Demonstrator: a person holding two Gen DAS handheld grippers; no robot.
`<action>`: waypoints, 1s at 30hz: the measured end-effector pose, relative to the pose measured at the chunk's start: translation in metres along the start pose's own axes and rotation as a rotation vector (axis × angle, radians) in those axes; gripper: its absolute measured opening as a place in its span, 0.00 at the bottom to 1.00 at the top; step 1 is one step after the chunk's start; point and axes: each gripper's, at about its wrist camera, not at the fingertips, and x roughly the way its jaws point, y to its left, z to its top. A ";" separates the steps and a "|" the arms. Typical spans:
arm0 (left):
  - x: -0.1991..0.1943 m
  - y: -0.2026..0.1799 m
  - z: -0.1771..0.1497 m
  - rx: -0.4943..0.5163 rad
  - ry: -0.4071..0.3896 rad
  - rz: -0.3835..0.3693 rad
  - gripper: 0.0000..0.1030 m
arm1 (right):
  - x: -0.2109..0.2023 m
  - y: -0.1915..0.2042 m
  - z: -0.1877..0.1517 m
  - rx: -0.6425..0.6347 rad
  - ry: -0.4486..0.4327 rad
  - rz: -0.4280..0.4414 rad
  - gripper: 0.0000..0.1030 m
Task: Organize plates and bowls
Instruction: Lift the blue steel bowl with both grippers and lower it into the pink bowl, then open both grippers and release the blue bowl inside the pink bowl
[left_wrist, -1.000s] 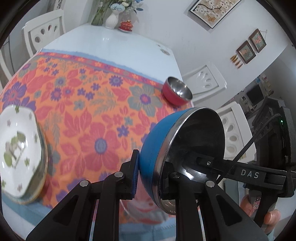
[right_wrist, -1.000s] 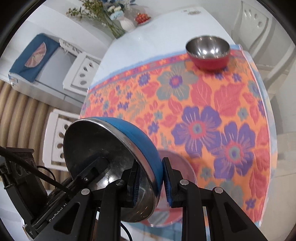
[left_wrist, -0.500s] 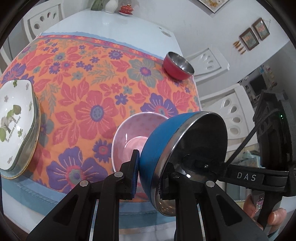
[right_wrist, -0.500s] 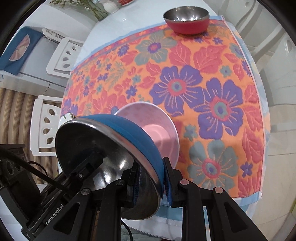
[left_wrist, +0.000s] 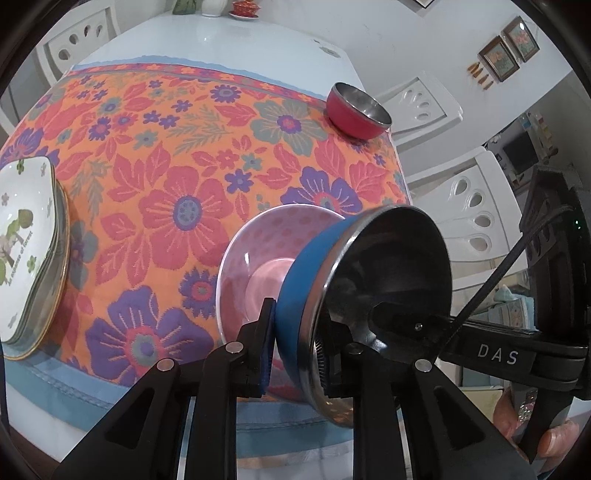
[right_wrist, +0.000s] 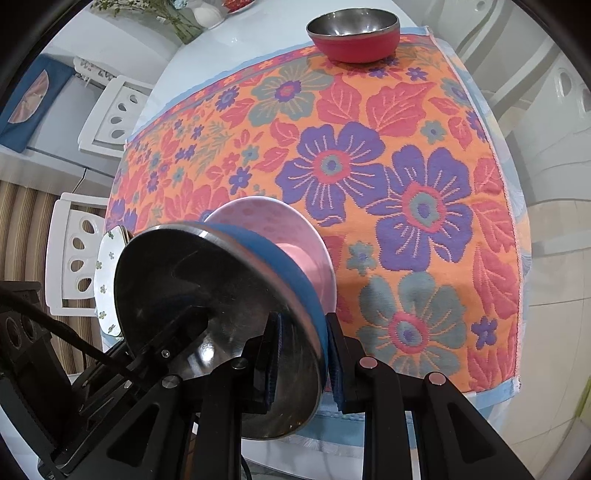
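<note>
Blue bowl (left_wrist: 314, 266) pinched at its rim by both the left gripper (left_wrist: 295, 332) and right gripper (right_wrist: 301, 343). Hard, shiny, slippery metal, probably light. Pink bowl (left_wrist: 258, 251) just behind. Red bowl (left_wrist: 356, 110) far off at 1 o'clock. Plates (left_wrist: 26, 243) at 9 o'clock.

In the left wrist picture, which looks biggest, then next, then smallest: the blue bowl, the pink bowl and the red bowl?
1. blue bowl, though it is nearest the camera, so its true size is unsure.
2. pink bowl, partly hidden behind the blue one.
3. red bowl, farthest away, so it may only look small.
</note>
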 end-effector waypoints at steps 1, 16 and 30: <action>0.001 0.000 0.001 0.003 0.003 0.005 0.17 | 0.000 0.000 0.000 0.000 0.000 -0.002 0.22; -0.007 0.025 0.012 0.007 -0.053 0.141 0.31 | 0.000 0.000 -0.004 0.016 0.012 0.023 0.22; 0.000 0.035 0.015 -0.032 -0.020 0.099 0.31 | 0.001 -0.001 0.003 0.037 0.014 0.065 0.22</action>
